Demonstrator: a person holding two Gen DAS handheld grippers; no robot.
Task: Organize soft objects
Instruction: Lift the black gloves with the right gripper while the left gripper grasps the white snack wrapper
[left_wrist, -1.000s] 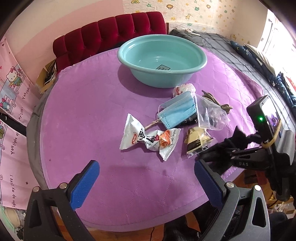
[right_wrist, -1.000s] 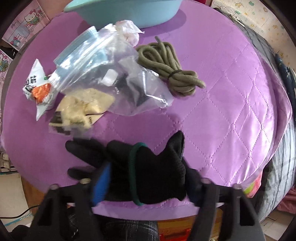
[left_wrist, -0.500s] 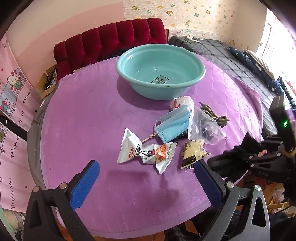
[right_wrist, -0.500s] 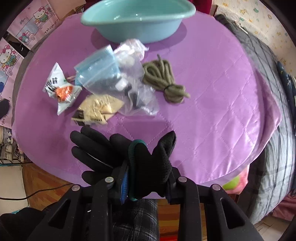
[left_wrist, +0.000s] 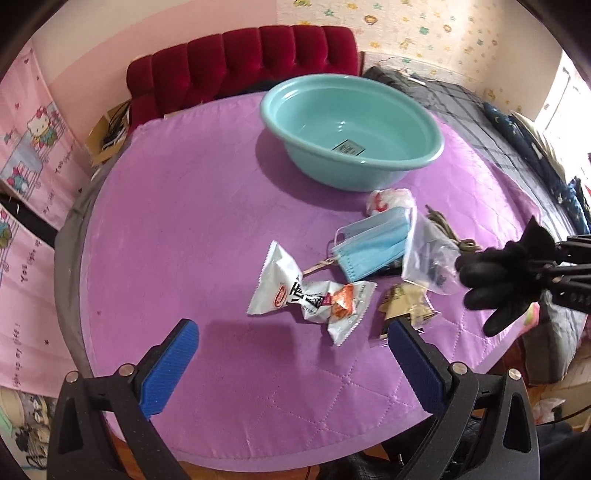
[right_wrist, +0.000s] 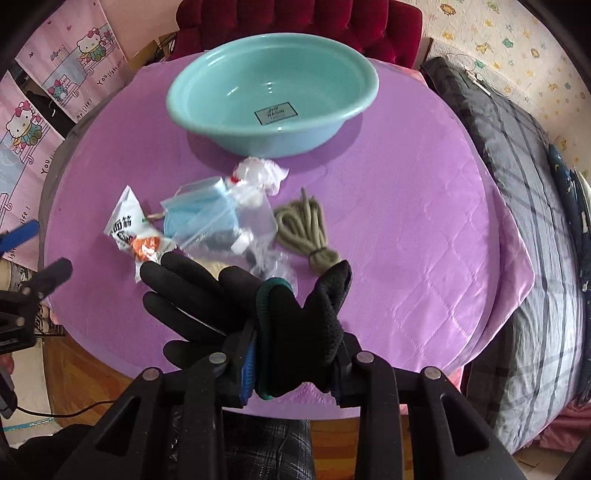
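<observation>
My right gripper (right_wrist: 291, 363) is shut on a black glove (right_wrist: 236, 306) and holds it in the air above the near edge of the purple table (right_wrist: 406, 206). The glove also shows at the right of the left wrist view (left_wrist: 506, 266). A teal basin (right_wrist: 273, 92) stands empty at the back of the table; it shows in the left wrist view (left_wrist: 351, 125) too. My left gripper (left_wrist: 291, 354) is open and empty above the table's near side. A blue face mask (left_wrist: 373, 243), a snack wrapper (left_wrist: 306, 295), a clear bag (left_wrist: 428, 254) and an olive cord (right_wrist: 306, 232) lie mid-table.
A small white-and-red plastic wad (left_wrist: 388, 197) lies just in front of the basin. A tan packet (left_wrist: 402, 302) lies near my left gripper's right finger. A red tufted sofa (left_wrist: 240, 62) stands behind the table and a bed with a dark plaid cover (right_wrist: 524, 206) at the right.
My right gripper has closed on the black glove and lifted it off the table, moving up and back. The left gripper has pulled back a little and stays open.
</observation>
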